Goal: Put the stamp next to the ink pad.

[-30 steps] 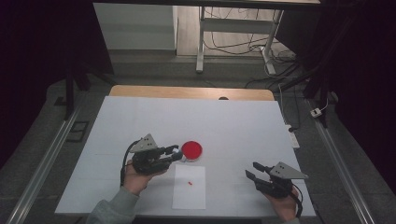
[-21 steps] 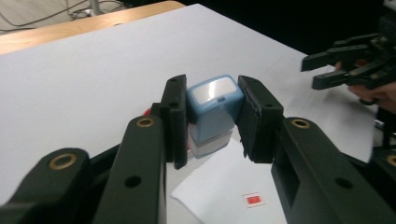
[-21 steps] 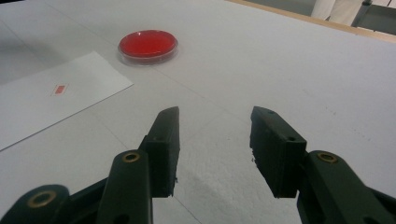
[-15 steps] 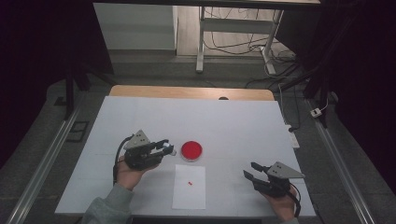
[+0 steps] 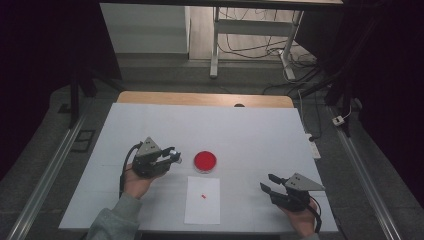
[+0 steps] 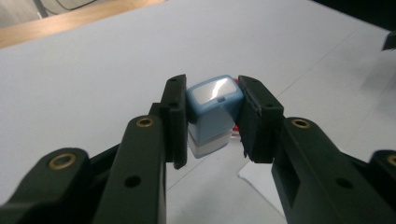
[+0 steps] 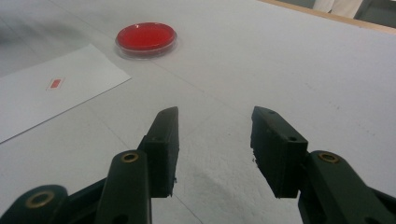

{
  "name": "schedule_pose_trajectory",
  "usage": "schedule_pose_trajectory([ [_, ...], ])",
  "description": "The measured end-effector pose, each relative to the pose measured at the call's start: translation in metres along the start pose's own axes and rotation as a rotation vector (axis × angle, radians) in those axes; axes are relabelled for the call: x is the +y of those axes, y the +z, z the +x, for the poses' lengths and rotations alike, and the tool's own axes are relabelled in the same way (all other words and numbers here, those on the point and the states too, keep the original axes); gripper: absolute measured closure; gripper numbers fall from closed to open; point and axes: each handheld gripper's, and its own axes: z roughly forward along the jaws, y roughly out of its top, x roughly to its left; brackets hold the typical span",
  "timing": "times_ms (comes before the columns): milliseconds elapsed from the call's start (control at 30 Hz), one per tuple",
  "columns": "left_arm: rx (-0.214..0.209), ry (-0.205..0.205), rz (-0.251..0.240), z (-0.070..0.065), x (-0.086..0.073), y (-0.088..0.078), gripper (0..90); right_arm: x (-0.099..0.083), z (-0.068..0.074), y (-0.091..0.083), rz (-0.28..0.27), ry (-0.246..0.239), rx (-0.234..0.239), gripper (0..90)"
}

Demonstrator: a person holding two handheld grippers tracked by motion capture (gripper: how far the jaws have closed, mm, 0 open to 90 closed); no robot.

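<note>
My left gripper [image 6: 209, 121] is shut on a small blue stamp [image 6: 212, 112] with a pale top, held just above the white table. In the high view the left gripper [image 5: 172, 156] sits left of the round red ink pad [image 5: 205, 161], a short gap apart. A white sheet of paper [image 5: 202, 200] lies in front of the pad and bears a small red stamped mark [image 5: 203, 196]. My right gripper [image 5: 265, 183] rests near the table's front right, open with nothing between its jaws. In the right gripper view, the right gripper [image 7: 214, 140] points toward the ink pad [image 7: 146, 37] and the paper [image 7: 56, 93].
The white table top [image 5: 250, 130] has a wooden strip along its far edge. Metal rails run along both sides of the table. A desk frame and cables stand on the floor beyond.
My left gripper has drawn back to the left and slightly down, away from the red ink pad, with the stamp still in it. The right gripper has stayed where it was.
</note>
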Motion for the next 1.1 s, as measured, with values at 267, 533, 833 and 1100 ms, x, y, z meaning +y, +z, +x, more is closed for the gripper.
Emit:
schedule_pose_trajectory([
  [267,0.035,0.005,0.056,0.006,-0.008,0.021,65.3,0.000,0.000,0.002,0.008,-0.002,0.002,51.5],
  [533,0.021,0.007,0.098,0.004,-0.009,0.045,65.3,-0.001,0.000,0.002,0.012,-0.001,0.003,51.5],
  [833,0.007,0.011,0.128,0.000,-0.011,0.055,65.2,-0.001,0.001,0.004,0.015,-0.005,0.007,51.3],
  [1100,0.009,0.016,0.145,0.000,-0.013,0.060,64.8,-0.001,0.000,0.004,0.018,-0.005,0.006,51.2],
])
